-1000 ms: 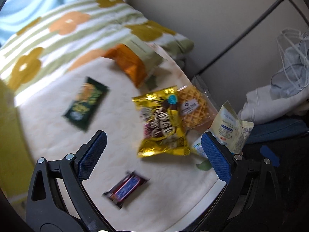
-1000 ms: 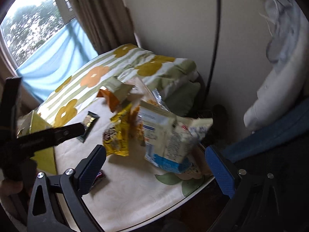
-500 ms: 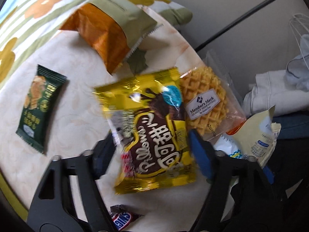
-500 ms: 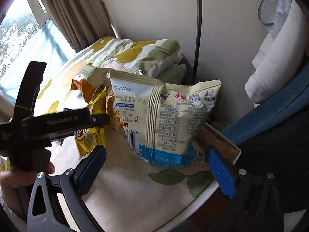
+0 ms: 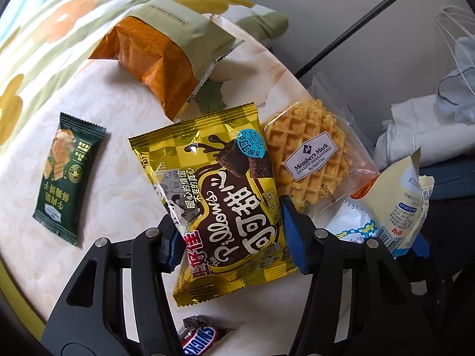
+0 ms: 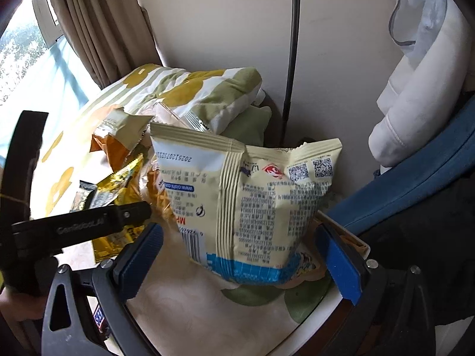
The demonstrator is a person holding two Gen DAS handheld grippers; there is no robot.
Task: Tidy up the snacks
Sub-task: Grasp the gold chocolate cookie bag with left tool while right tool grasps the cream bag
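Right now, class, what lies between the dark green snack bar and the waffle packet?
The gold chocolate snack bag, seen in the left wrist view between the green bar and waffle.

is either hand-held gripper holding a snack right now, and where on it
The left hand-held gripper is closing on the gold chocolate packet, across its lower half. The right hand-held gripper holds nothing.

A gold-and-brown chocolate snack packet [image 5: 219, 204] at centre frame; a dark green jerky bar [image 5: 66, 175] at left; an orange bag with an olive top [image 5: 166, 65] above; a cream quilt with orange and mustard flowers [image 5: 53, 20] at upper left; a cream-and-blue bag [image 6: 252, 204].
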